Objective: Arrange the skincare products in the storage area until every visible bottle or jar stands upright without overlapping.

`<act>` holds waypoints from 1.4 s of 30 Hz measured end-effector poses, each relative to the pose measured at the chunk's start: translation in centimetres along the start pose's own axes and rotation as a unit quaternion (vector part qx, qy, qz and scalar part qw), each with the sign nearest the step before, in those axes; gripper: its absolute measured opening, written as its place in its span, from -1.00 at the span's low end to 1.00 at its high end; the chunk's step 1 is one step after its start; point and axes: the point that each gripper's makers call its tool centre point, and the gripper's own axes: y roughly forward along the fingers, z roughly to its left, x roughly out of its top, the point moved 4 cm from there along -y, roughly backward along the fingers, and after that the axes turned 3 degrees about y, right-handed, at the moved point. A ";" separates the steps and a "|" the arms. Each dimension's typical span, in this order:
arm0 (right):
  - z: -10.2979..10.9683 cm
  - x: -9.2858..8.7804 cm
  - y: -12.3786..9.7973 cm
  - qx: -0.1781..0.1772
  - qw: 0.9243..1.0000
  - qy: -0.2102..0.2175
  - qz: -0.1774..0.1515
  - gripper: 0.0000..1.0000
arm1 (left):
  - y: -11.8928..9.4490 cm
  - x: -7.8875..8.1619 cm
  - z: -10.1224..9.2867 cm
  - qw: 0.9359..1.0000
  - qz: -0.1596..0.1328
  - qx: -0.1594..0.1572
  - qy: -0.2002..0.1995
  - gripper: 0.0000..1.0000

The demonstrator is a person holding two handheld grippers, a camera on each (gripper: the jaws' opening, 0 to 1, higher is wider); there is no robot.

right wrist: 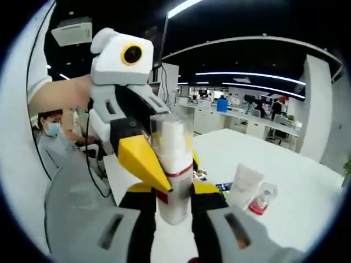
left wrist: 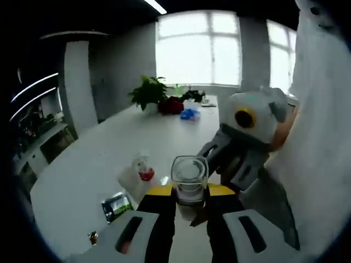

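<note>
A long white table (left wrist: 104,153) carries a small red-based bottle (left wrist: 145,170) near centre, a dark packet (left wrist: 116,204) at seven o'clock, and potted plants (left wrist: 149,92) at twelve.

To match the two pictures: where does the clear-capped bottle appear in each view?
Left gripper view: the clear-capped bottle is low in the centre.
Right gripper view: the bottle stands in the centre, slightly left.
Shared landmark: the small red-based bottle.

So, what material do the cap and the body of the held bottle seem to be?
The cap looks like clear hard plastic, since the white top shows through it. The bottle body looks like opaque white plastic with a soft sheen, though glass cannot be excluded. Both grippers clamp it.
</note>
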 end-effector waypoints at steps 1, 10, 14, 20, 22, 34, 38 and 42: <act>-0.1 -0.5 0.2 -0.005 1.000 0.003 0.005 -0.53 | 0.3 -0.3 0.1 1.000 0.006 -0.007 0.007 -0.67; -0.9 -3.9 1.8 -0.031 0.998 0.028 0.040 -0.53 | 2.7 -3.0 0.8 0.998 0.056 -0.031 0.028 -0.67; -1.2 -5.2 2.3 -0.035 0.997 0.033 0.063 -0.53 | 3.7 -4.3 1.2 0.997 0.067 -0.040 0.026 -0.67; -1.9 -7.3 3.2 -0.050 0.994 0.037 0.090 -0.53 | 5.2 -5.9 1.8 0.996 0.077 -0.049 0.022 -0.67; -2.2 -8.0 3.5 -0.056 0.992 0.041 0.101 -0.53 | 5.7 -6.5 2.1 0.995 0.080 -0.052 0.022 -0.67; -3.1 -10.5 4.9 -0.070 0.987 0.048 0.133 -0.53 | 7.5 -8.8 3.4 0.994 0.088 -0.060 0.017 -0.67; -3.3 -11.0 5.2 -0.074 0.986 0.044 0.141 -0.53 | 8.0 -9.3 3.5 0.994 0.090 -0.058 0.025 -0.66; -3.4 -11.3 5.3 -0.076 0.985 0.042 0.149 -0.52 | 8.4 -9.6 3.5 0.993 0.095 -0.061 0.033 -0.66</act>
